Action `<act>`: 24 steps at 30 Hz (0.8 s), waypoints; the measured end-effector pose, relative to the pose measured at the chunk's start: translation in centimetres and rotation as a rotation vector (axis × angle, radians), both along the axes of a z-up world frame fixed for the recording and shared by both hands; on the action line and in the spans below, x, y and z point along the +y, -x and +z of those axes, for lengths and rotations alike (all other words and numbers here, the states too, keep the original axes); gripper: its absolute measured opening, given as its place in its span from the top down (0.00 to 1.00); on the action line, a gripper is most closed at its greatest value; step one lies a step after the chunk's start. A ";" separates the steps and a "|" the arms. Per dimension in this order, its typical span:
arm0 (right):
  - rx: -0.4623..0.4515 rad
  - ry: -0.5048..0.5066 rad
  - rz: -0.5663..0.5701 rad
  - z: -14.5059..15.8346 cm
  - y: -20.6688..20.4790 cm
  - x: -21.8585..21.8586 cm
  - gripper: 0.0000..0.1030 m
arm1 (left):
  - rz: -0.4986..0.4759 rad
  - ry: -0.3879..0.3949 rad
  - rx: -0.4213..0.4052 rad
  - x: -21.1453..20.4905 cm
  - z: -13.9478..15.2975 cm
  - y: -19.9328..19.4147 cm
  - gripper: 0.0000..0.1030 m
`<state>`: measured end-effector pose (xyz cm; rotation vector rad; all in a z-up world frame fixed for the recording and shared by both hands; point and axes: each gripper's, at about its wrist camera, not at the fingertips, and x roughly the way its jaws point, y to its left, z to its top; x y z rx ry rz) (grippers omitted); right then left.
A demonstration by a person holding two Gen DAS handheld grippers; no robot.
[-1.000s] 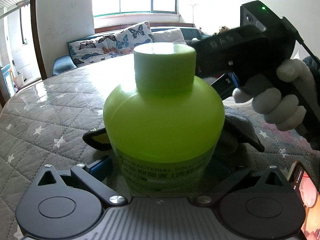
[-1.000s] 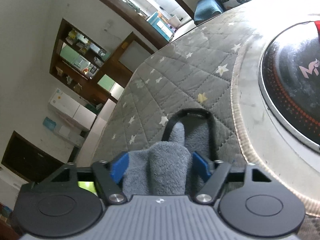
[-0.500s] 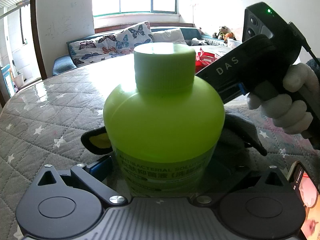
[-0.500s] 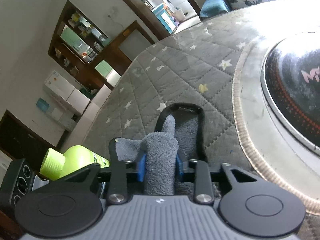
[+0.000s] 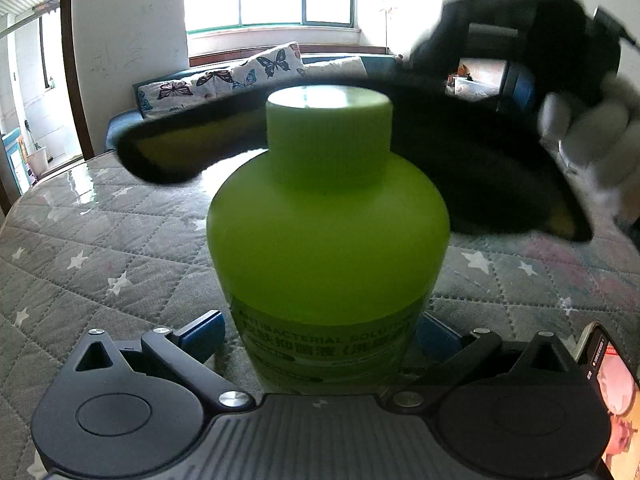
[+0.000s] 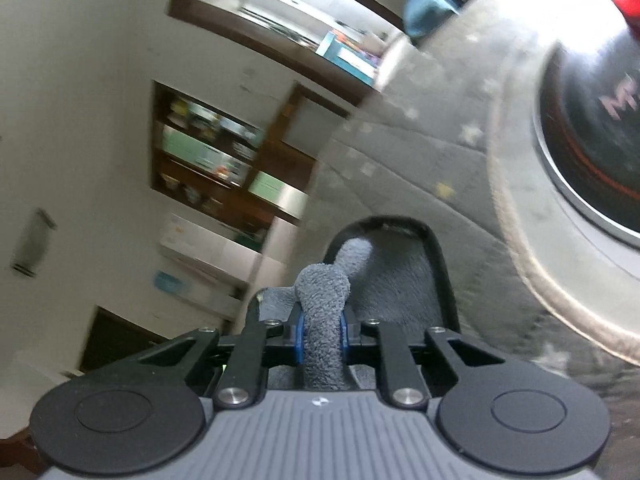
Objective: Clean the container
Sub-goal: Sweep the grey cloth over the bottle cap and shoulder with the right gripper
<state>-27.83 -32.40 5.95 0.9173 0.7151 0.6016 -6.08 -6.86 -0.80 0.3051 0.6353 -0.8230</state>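
- Left wrist view: green bottle (image 5: 328,216), capped and upright on the quilted table cover (image 5: 100,256), fills the frame centre. Left gripper (image 5: 320,334) has its blue pads against the bottle's lower sides, label between them: clamped on it.
- Same view, upper half: grey cloth (image 5: 472,160), blurred, hangs lifted behind the cap, reaching to the upper right where a gloved hand (image 5: 592,136) holds the other tool.
- Right wrist view: right gripper (image 6: 322,334), lower centre, pinches a fold of the cloth tight; bottle not visible here.
- Step, as judged: cloth picked up, wiping not begun. Next move calls for bringing cloth onto the bottle while the left keeps it steady.
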 end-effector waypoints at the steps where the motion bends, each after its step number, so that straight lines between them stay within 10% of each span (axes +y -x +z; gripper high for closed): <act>1: -0.019 -0.020 0.001 0.6 0.1 0.0 0.85 | 0.000 0.000 0.000 0.1 0.0 0.0 0.00; 24: 0.092 0.141 0.016 -3.1 -0.6 2.4 0.85 | 0.000 0.000 0.000 0.1 0.0 0.8 0.00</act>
